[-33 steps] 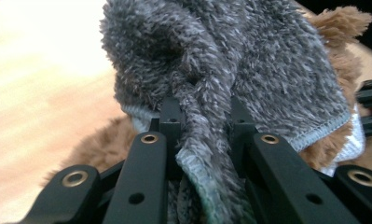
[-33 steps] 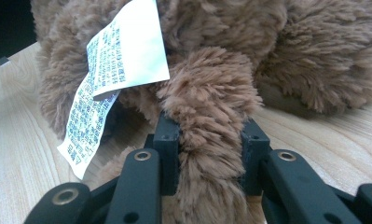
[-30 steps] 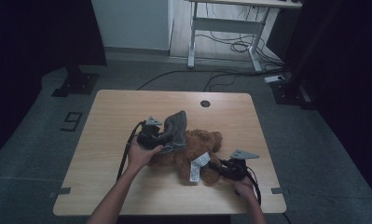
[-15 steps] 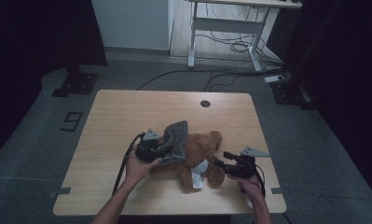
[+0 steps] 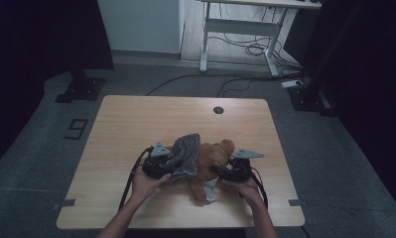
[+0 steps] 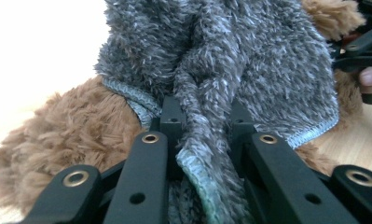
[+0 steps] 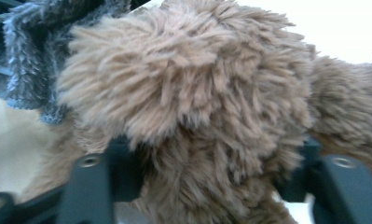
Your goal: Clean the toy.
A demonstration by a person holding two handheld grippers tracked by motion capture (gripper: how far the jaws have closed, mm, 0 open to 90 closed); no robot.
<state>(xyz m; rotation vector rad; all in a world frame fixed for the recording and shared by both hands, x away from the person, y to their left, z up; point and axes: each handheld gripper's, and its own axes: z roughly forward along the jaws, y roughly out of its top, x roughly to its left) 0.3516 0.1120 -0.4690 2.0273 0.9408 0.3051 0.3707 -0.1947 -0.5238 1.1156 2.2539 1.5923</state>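
Observation:
A brown plush bear (image 5: pixel 214 154) lies near the table's front edge, with a grey fuzzy cloth (image 5: pixel 188 148) draped over its left side. My left gripper (image 5: pixel 171 166) is shut on a fold of the grey cloth (image 6: pixel 230 60), which bunches up between its jaws (image 6: pixel 202 126) over the brown fur (image 6: pixel 72 140). My right gripper (image 5: pixel 216 172) comes in from the right. Its jaws have just been closing and now squeeze a furry part of the bear (image 7: pixel 183 84) between them (image 7: pixel 211 163). The grey cloth (image 7: pixel 34 56) shows at the upper left of the right gripper view.
The wooden table (image 5: pixel 151 119) has a round cable hole (image 5: pixel 218 109) at the back. A white tag (image 5: pixel 210 191) hangs off the bear toward the front edge. A cable trails from each gripper. A desk frame (image 5: pixel 235 29) stands on the floor beyond.
My right gripper opened, moved left and closed on the bear. My left gripper drew the grey cloth slightly toward the front edge.

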